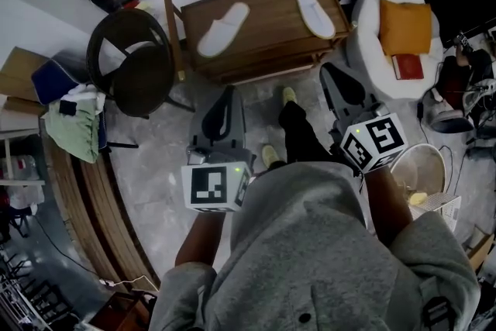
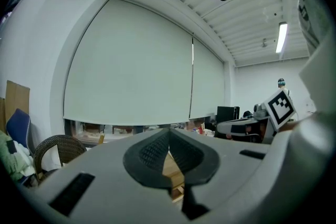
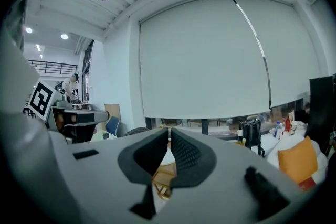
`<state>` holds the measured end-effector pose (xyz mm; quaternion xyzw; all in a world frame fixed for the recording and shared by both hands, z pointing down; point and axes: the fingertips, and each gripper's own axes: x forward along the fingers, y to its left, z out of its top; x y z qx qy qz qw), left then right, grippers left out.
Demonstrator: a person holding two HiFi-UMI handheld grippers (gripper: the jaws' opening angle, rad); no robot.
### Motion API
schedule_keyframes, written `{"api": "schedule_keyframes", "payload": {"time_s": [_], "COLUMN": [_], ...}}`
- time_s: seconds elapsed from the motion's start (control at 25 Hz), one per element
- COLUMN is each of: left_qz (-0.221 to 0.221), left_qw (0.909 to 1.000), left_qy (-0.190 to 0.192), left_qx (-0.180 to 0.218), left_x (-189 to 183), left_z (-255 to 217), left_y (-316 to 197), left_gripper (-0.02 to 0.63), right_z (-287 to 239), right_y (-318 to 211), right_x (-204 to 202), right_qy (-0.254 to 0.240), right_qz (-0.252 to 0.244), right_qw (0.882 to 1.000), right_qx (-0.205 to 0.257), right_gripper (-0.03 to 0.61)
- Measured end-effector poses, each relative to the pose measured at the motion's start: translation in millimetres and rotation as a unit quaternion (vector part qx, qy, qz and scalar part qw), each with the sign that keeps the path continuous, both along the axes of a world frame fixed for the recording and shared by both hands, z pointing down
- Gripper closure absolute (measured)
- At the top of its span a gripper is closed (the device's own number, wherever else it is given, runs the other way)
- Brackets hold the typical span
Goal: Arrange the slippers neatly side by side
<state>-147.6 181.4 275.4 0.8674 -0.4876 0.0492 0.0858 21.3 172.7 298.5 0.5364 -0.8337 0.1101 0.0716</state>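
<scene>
Jaws closed on nothing, the left gripper (image 1: pixel 229 91) and right gripper (image 1: pixel 335 70) hang before a wooden table (image 1: pixel 267 50) bearing 2 white slippers (image 1: pixel 223 29) (image 1: pixel 314 10), well apart.

Left gripper view: the left claw's (image 2: pixel 169 139) own body blocks nearly all of the desk (image 2: pixel 172 171); I see only a wood sliver between the pads. Right gripper view: white patch (image 3: pixel 167 158) behind the right claw (image 3: pixel 169 136), slipper or not, can't tell. Far figure (image 2: pixel 281 83) too small.
</scene>
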Motion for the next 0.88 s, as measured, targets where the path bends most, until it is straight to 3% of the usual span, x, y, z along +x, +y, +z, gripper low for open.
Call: {"api": "schedule_keyframes", "payload": {"time_s": [0.56,0.88], "left_qz": [-0.010,-0.018], "left_qw": [0.9998,0.9990], "left_qy": [-0.007,-0.004], "left_qx": [-0.019,-0.041], "left_x": [18,43], "left_z": [16,25], "left_y": [-83,-147], "left_gripper": [0.598,0.598], "right_z": [15,31], "right_y": [-88,-147], "right_x": [28,68], "right_qy": [0.005,0.021], "right_qz": [-0.004,0.007], "right_qw": [1.000,0.999], "right_qx": [-0.011,-0.032], "right_gripper": [0.546,0.546]}}
